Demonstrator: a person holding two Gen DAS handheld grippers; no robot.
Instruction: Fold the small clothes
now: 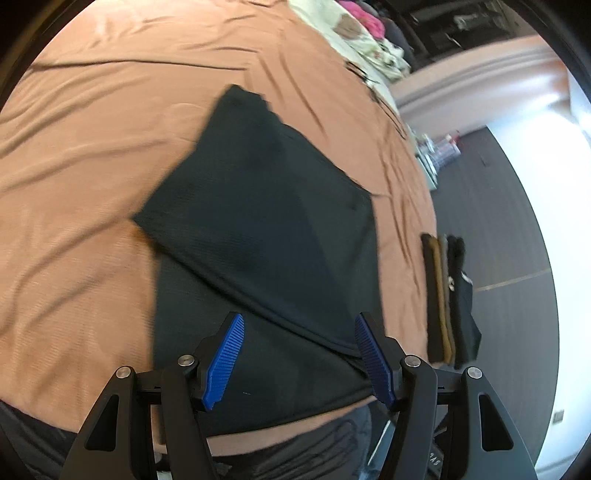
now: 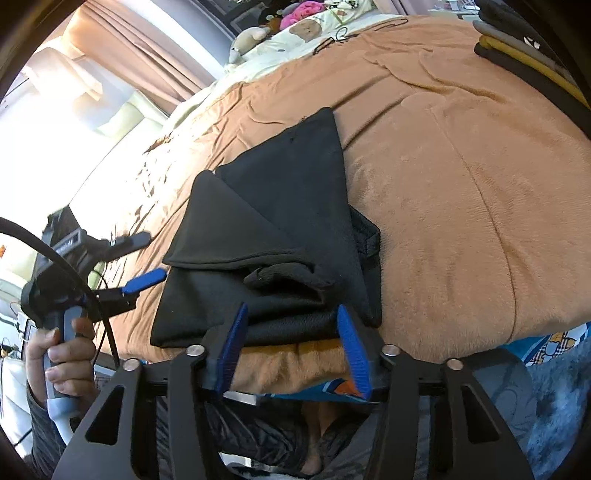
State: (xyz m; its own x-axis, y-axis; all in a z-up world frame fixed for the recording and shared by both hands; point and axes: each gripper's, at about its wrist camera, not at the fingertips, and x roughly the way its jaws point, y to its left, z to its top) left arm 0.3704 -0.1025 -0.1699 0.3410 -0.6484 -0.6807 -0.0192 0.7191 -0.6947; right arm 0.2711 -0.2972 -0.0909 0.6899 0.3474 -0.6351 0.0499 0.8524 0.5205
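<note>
A black garment (image 1: 258, 206) lies partly folded on the brown blanket (image 1: 92, 147), one corner turned over in a diagonal flap. My left gripper (image 1: 300, 321) hovers open over its near edge, nothing between the blue pads. In the right wrist view the same garment (image 2: 288, 206) shows layered folds with a bunched bit in the middle. My right gripper (image 2: 292, 308) stands open at its near edge; the cloth runs under both tips and is not pinched. To the left of the garment, a hand (image 2: 66, 350) holds the left gripper (image 2: 155, 255), open.
A stack of folded dark and tan clothes (image 1: 447, 295) sits at the blanket's right edge, also visible as the stack (image 2: 524, 55) at far right. Cream bedding with plush toys (image 2: 303, 26) lies at the bed's far end. The bed edge and the person's legs are just below the grippers.
</note>
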